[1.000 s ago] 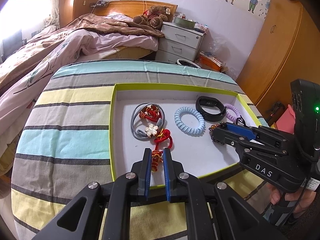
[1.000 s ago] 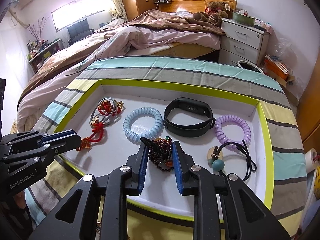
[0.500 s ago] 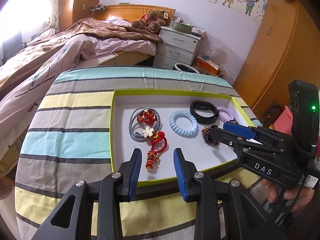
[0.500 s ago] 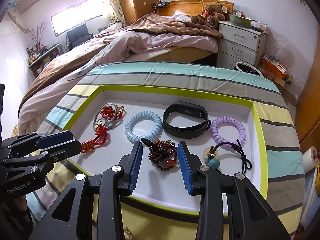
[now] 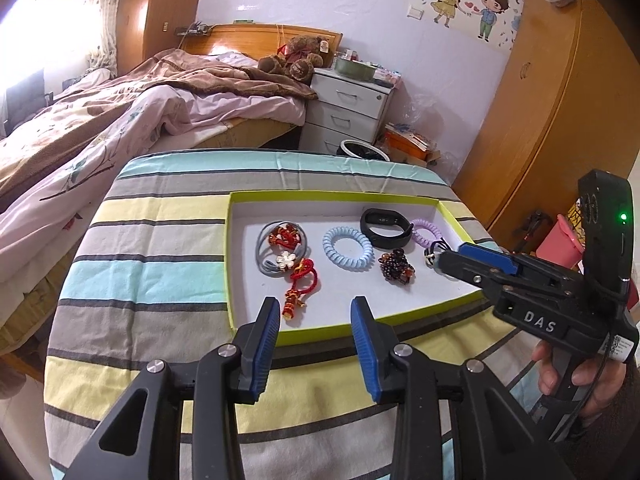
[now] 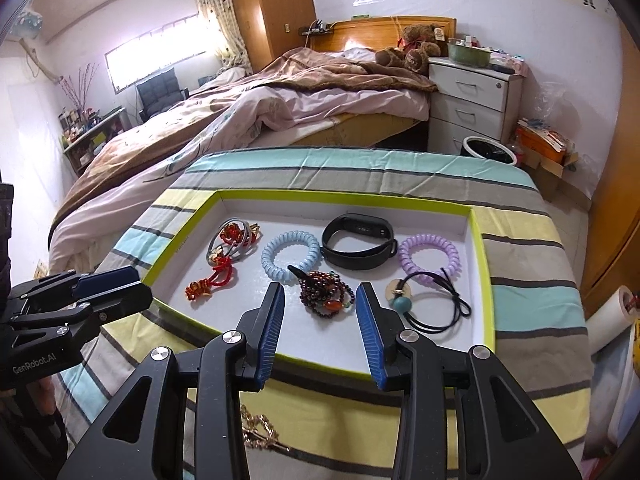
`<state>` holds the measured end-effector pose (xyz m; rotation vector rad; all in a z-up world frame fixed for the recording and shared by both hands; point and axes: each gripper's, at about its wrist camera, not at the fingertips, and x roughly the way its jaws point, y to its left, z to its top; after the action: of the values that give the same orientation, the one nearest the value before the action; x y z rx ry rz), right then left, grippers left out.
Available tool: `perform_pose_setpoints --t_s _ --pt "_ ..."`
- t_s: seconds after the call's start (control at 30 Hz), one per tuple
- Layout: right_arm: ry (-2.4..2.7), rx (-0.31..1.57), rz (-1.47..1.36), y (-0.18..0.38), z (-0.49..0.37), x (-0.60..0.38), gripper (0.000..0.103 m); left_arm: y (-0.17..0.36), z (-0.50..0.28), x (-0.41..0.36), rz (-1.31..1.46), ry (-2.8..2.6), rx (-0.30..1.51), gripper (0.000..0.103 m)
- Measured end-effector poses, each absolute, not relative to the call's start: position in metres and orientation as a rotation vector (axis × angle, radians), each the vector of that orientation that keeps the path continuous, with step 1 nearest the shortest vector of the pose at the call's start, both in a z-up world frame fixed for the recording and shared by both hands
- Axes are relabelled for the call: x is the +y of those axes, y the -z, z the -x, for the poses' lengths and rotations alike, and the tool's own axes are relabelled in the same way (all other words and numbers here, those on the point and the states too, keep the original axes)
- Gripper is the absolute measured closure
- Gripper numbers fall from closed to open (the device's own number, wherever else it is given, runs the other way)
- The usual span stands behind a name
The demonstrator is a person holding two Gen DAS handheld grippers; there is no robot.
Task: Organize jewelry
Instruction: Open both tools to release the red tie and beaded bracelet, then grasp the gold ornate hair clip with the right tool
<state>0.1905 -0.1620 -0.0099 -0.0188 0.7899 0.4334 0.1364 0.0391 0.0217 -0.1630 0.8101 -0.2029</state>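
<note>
- Bedroom behind, an unmade bed (image 6: 248, 120) and a white nightstand (image 6: 472, 100); up front a table under a striped cloth (image 5: 152, 264) carries the green-rimmed tray (image 6: 486, 280), the landmark for all that follows
- Left gripper (image 5: 314, 340) hangs over the tray's near rim, its jaws opening with nothing between them; the red knotted charm (image 5: 298, 288) lies loose on the tray floor just beyond
- Right gripper (image 6: 320, 332) hovers at the near rim too, jaws apart and empty; the dark bead bracelet (image 6: 326, 294) rests inside the tray just past the tips
- Further inside the tray: grey hair tie (image 5: 266, 256), blue coil band (image 6: 290, 254), black wristband (image 6: 358, 246), purple coil band (image 6: 428, 254), black cord with a teal bead (image 6: 424, 306)
- Step in hand, as I judge it: two pieces have just been laid down and released
- Outside the tray, on the cloth near its front rim, a gold chain piece (image 6: 260, 434) remains; the next move likely calls for a low, careful pinch there, since thin links slip
</note>
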Motion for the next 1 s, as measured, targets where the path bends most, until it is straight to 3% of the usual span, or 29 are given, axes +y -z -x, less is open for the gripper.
perform_pose_setpoints --t_s 1.0 --pt "-0.446 0.774 -0.012 0.012 -0.156 -0.201 0.065 -0.018 -0.116 0.072 0.219 0.172 0.799 0.066"
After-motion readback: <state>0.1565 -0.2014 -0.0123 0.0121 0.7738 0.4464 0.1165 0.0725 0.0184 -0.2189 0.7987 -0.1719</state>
